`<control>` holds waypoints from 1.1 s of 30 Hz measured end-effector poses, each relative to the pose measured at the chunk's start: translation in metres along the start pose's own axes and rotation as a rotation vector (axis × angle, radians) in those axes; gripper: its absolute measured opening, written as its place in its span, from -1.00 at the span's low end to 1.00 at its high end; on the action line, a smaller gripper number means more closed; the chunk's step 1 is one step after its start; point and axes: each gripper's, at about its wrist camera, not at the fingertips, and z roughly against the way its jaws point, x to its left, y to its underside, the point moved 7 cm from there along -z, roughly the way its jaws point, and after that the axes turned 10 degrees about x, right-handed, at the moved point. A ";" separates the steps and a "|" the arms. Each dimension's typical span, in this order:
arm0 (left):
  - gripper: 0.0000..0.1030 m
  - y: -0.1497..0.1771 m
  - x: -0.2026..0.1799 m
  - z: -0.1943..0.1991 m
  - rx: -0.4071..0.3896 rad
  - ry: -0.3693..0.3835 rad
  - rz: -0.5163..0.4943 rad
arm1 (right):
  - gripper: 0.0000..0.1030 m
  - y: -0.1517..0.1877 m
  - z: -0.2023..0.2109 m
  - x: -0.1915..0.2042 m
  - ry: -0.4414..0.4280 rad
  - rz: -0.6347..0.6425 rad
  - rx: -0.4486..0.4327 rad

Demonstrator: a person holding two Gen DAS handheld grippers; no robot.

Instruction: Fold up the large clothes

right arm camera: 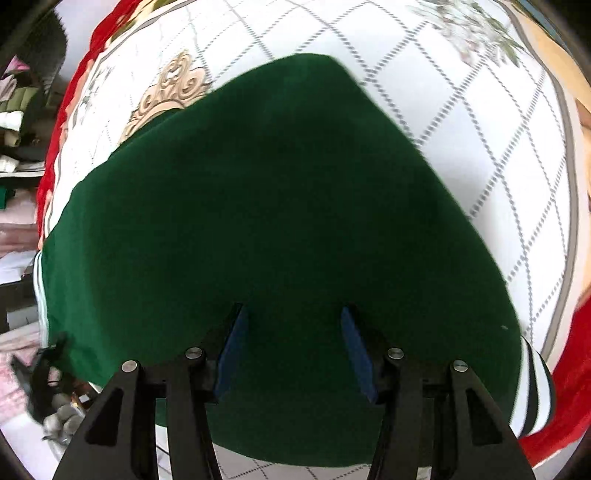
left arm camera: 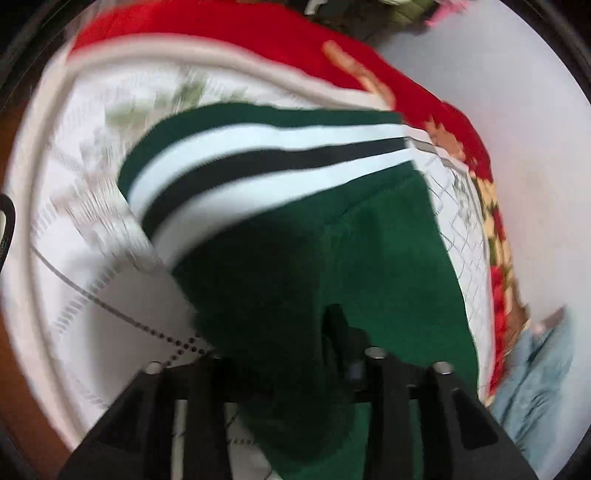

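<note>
A dark green garment (left arm camera: pixel 388 258) lies on the bed, and its white and black striped cuff (left arm camera: pixel 258 147) runs across the left wrist view. A thick fold of it rises into my left gripper (left arm camera: pixel 273 321) and hides the left finger. Only the right finger (left arm camera: pixel 336 325) shows, so I cannot see whether the pads press the cloth. In the right wrist view the green garment (right arm camera: pixel 258 184) spreads flat and wide, with a striped cuff (right arm camera: pixel 532 391) at the lower right. My right gripper (right arm camera: pixel 292 308) hovers over it with its blue pads (right arm camera: pixel 232 350) wide apart and nothing pinched.
The garment rests on a white quilted bed cover (right arm camera: pixel 443 110) with a dotted grid, also in the left wrist view as the bed cover (left arm camera: pixel 92 277). A red floral blanket (left arm camera: pixel 221 22) borders it. A person's jeans (left arm camera: pixel 532 369) stand at the bed's right edge. Piled clothes (right arm camera: pixel 14 110) lie beyond the left side.
</note>
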 end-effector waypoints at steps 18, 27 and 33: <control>-0.80 -0.018 -0.084 0.046 -0.275 -0.120 -0.289 | 0.21 0.010 0.038 -0.054 -0.137 -0.101 -0.054; -0.81 0.000 -0.156 0.109 -0.405 -0.171 -0.575 | 0.21 0.033 0.044 -0.094 0.017 -0.205 -0.113; -0.81 0.061 -0.209 0.118 -0.413 -0.131 -0.782 | 0.21 0.057 0.004 -0.117 -0.143 -0.174 0.049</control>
